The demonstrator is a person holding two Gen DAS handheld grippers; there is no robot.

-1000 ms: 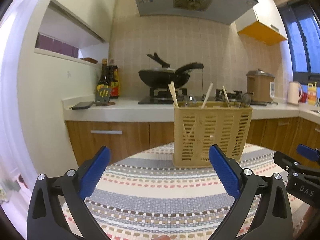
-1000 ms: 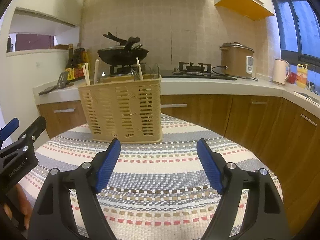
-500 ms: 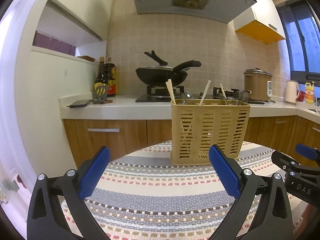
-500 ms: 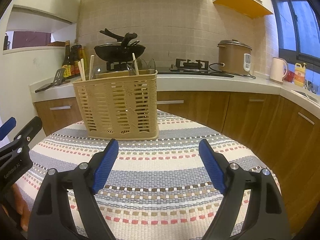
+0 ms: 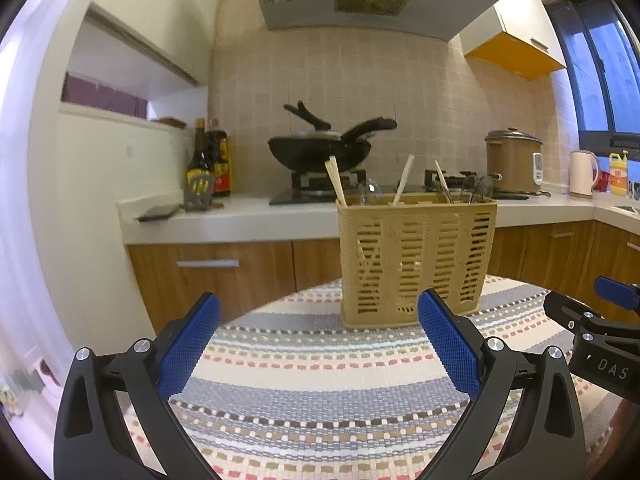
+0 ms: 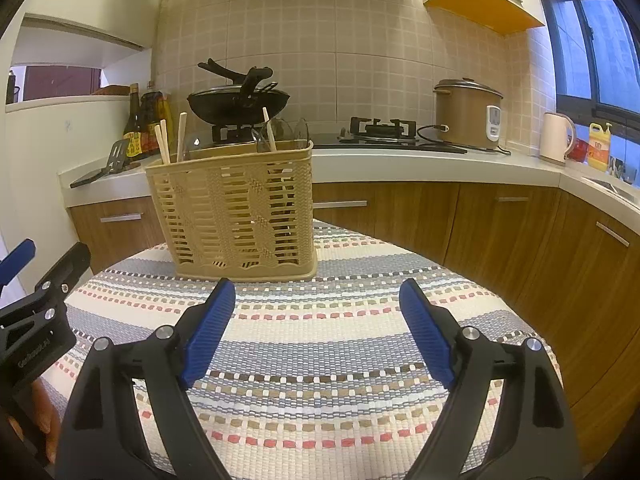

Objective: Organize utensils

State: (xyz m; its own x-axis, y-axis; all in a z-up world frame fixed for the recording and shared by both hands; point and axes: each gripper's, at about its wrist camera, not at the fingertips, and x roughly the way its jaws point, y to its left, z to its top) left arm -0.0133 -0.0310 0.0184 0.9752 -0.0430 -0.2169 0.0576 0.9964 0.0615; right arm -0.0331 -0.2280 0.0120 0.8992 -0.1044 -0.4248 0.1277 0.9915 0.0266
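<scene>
Basket [image 6: 240,212]: upright on striped cloth [image 6: 320,340], upper left of centre, beyond the right gripper [image 6: 316,320]
Right gripper: jaws apart, empty
Left gripper [image 5: 320,340]: jaws apart, empty

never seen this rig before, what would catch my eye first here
The tan slotted basket stands at the far side of the striped tablecloth, with chopsticks poking out of its top. Nearer the cameras, the left gripper and right gripper both hang open over the cloth with nothing between their blue pads. Behind, a black wok sits on the stove.
</scene>
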